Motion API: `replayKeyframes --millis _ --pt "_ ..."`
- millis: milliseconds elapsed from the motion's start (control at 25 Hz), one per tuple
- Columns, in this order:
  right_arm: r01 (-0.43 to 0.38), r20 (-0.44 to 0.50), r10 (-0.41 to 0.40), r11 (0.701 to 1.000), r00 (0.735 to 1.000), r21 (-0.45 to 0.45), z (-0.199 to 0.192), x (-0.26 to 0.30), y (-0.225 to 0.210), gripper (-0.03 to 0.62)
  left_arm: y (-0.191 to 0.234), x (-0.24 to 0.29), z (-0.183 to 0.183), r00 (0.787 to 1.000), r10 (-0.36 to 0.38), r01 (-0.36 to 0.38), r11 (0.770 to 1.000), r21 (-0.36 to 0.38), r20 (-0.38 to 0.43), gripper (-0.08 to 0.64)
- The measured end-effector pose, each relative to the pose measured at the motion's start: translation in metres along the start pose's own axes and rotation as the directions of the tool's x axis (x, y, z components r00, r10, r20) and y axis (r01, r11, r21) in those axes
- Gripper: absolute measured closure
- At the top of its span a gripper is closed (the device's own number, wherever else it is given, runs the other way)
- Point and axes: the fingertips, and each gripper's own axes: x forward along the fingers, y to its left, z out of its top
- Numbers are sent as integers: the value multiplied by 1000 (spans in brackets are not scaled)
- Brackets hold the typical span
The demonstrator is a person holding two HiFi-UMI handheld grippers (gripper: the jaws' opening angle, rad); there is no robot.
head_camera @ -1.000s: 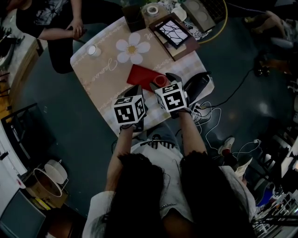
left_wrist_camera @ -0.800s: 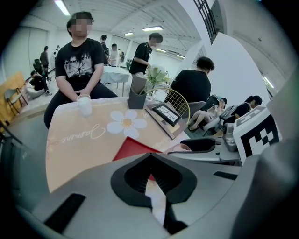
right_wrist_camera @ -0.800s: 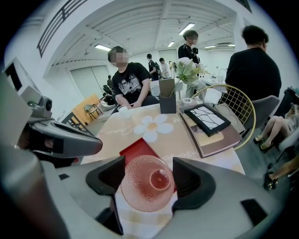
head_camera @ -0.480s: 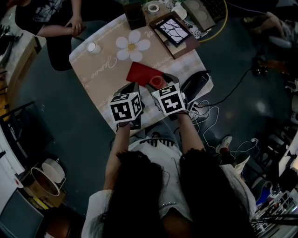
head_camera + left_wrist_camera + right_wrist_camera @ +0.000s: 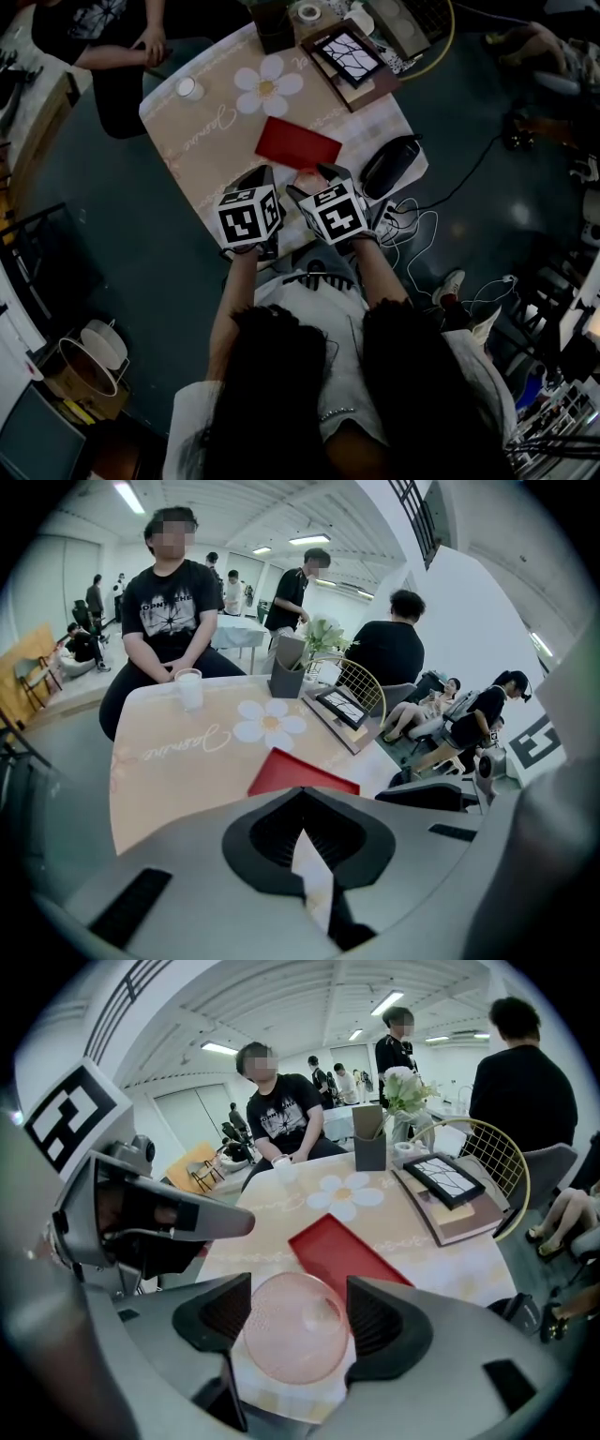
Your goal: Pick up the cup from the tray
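A pink see-through cup (image 5: 292, 1327) sits between the pads of my right gripper (image 5: 295, 1321), which is shut on it and holds it above the tablecloth, just in front of the near corner of the red tray (image 5: 345, 1251). From the head view the cup (image 5: 307, 177) shows as a pale pink patch between the fingers of the right gripper (image 5: 313, 174), with the bare tray (image 5: 298, 143) beyond it. My left gripper (image 5: 262, 175) hovers beside it on the left, its jaws together and holding nothing; the left gripper view shows the left gripper (image 5: 302, 794) pointing at the tray (image 5: 302, 772).
The table (image 5: 202, 150) has a beige cloth with a daisy print. On it stand a white paper cup (image 5: 187, 89), a framed picture on a book (image 5: 349, 54), a dark pen holder (image 5: 272, 28) and a tape roll (image 5: 307, 14). A black bag (image 5: 389, 164) lies at the right edge. A person (image 5: 103, 37) sits opposite.
My right gripper has drawn back toward me with the cup, from over the tray's near corner to in front of it. The left gripper moved back alongside.
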Motion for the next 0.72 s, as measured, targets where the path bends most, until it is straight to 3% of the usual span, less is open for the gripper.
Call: replayKeyframes --millis 240,720 --pt "-17 -37 18 999 999 34 -19 6 12 267 6 -4 -4 1000 3 -3 1000 -6 3 557" --pt "-13 -87 15 1000 996 22 -33 21 9 267 11 -5 -3 1000 4 -4 1000 -10 7 557"
